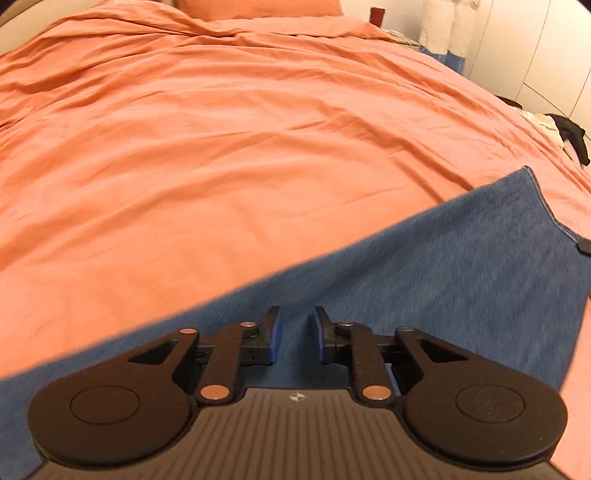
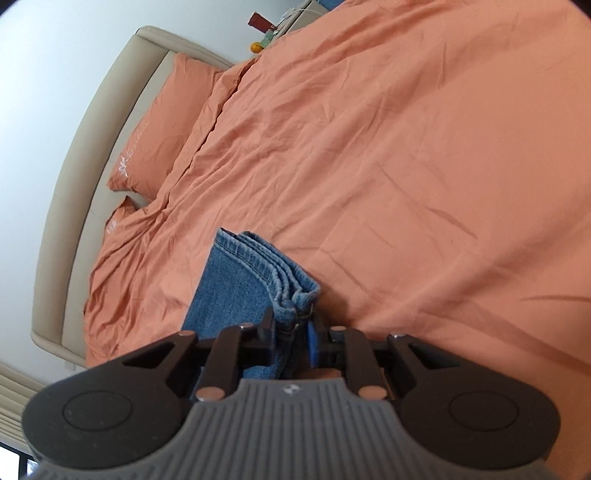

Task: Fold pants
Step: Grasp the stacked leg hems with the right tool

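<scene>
1. In the left wrist view the left gripper (image 1: 295,326) hovered over a flat stretch of the blue jeans (image 1: 424,280). Its blue pads (image 1: 276,338) stood a little apart, with denim seen in the gap below them. I could not tell whether they pinched any cloth.
2. In the right wrist view the right gripper (image 2: 293,328) was clamped on the bunched hem of the jeans (image 2: 236,280). The stacked, stitched hem layers stuck out just beyond its fingertips.
3. Only the left view showed the wide flat side of the jeans, with one straight edge running diagonally from near left to far right. It ended in a corner near the right border.
4. Only the right view showed the thick folded hems and the narrow end of the cloth, which lay on the orange duvet (image 2: 406,166).
5. The right view also showed an orange pillow (image 2: 159,129) and the beige headboard (image 2: 96,140) at the far left. The left view caught only a slice of the pillow at the top.
6. The left view showed white towels (image 1: 447,26) and a dark garment (image 1: 572,133) at the far right, beyond the bed edge.
7. Far of the jeans, the duvet (image 1: 221,147) lay wide and bare, only wrinkled.
8. To the right of the hems there was also much free duvet.
</scene>
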A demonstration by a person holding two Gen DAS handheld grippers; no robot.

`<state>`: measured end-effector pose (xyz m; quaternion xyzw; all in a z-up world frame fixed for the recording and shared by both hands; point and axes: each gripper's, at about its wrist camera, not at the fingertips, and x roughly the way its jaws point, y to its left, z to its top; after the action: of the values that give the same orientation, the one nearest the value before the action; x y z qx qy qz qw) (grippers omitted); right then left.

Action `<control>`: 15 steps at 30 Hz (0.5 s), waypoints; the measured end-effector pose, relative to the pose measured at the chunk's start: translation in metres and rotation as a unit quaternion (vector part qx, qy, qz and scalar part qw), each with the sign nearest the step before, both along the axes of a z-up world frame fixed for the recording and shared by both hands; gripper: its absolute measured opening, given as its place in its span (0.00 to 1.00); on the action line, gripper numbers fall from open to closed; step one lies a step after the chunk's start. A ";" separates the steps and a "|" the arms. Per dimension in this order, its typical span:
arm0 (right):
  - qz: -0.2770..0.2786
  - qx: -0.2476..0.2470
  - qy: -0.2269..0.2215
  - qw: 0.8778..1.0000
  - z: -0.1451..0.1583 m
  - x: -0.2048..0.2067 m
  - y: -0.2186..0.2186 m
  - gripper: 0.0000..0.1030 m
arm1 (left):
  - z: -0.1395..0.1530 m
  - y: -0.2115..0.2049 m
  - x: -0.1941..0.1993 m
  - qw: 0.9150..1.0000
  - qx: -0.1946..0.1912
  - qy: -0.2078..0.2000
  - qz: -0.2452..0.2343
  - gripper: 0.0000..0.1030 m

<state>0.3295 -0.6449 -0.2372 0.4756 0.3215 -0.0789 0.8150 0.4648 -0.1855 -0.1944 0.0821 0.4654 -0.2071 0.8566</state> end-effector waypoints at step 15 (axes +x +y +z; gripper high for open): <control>-0.004 -0.024 0.010 1.000 0.009 0.004 0.007 0.10 | 0.015 -0.026 -0.003 1.000 0.008 -0.018 -0.011 0.19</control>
<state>0.3339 -0.6375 -0.2283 0.4564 0.3252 -0.0945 0.8228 0.4615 -0.2114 -0.1796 0.0982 0.4508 -0.2114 0.8617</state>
